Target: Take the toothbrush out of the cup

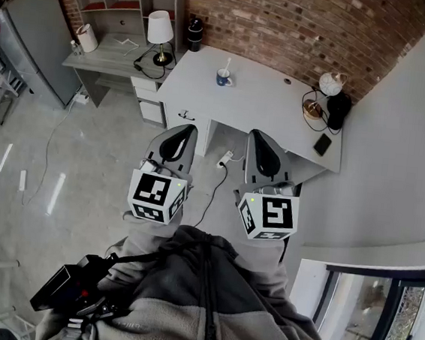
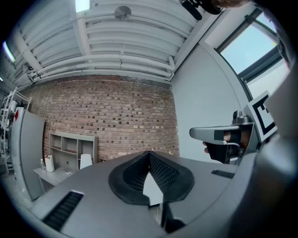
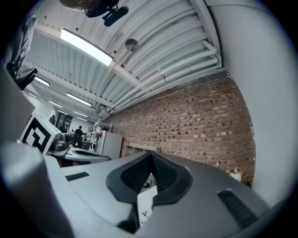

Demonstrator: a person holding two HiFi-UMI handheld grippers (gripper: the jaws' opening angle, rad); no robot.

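Brick wall (image 1: 288,22) ahead, left gripper (image 2: 149,154) and right gripper (image 3: 151,155) jaws together, empty

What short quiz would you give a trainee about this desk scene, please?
1. True or false: the toothbrush stands in the cup.
2. The cup sits on: A) the white desk, B) a sink, C) a bed.
3. Fill in: the left gripper and right gripper both have their jaws ____, holding nothing.
Key: 1 true; 2 A; 3 shut.
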